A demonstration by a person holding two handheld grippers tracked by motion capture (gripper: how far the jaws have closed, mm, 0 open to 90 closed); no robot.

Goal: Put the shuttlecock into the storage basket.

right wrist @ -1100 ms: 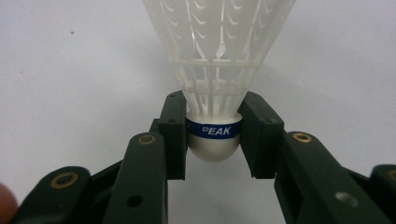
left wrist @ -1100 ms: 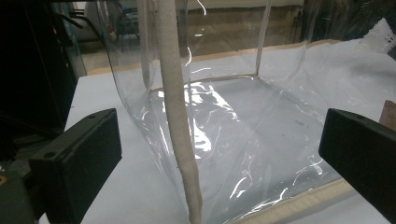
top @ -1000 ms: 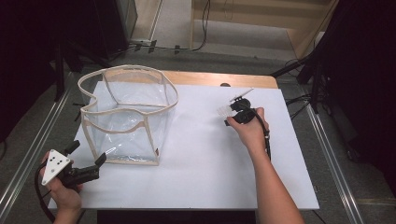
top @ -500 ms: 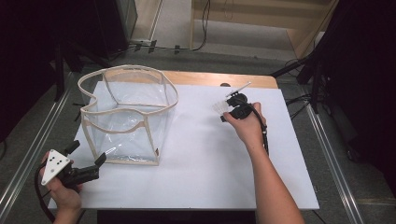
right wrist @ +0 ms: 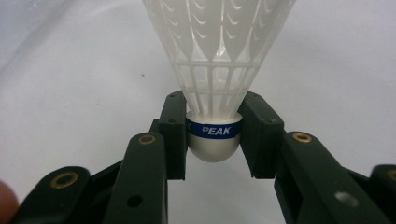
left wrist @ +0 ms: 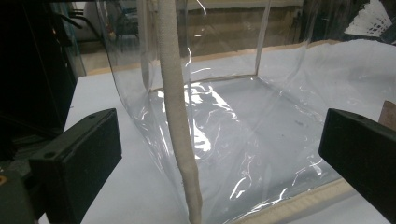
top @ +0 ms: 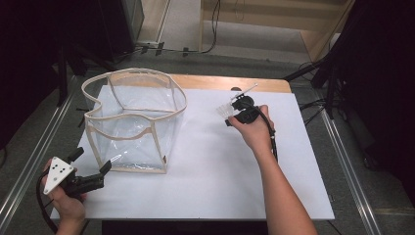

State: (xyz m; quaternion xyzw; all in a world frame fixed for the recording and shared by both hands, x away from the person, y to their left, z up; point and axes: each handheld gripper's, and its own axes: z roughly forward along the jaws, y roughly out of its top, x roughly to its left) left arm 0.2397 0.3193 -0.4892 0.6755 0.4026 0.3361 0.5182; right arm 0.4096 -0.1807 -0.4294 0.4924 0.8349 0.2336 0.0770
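a white rectangular table top [top: 205,181] carries a clear plastic bag with cream fabric trim [top: 134,122], standing open at its left. the left gripper [top: 90,169] sits just beside the bag's near corner, jaws wide apart. the right gripper [right wrist: 214,140] clamps the white plastic shuttlecock with a blue band [right wrist: 217,70] by its rounded cork, right of the bag.

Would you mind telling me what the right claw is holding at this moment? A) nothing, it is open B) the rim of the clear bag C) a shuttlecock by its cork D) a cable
C: in the right gripper view the right claw is shut on the white cork of the shuttlecock, at the blue band.
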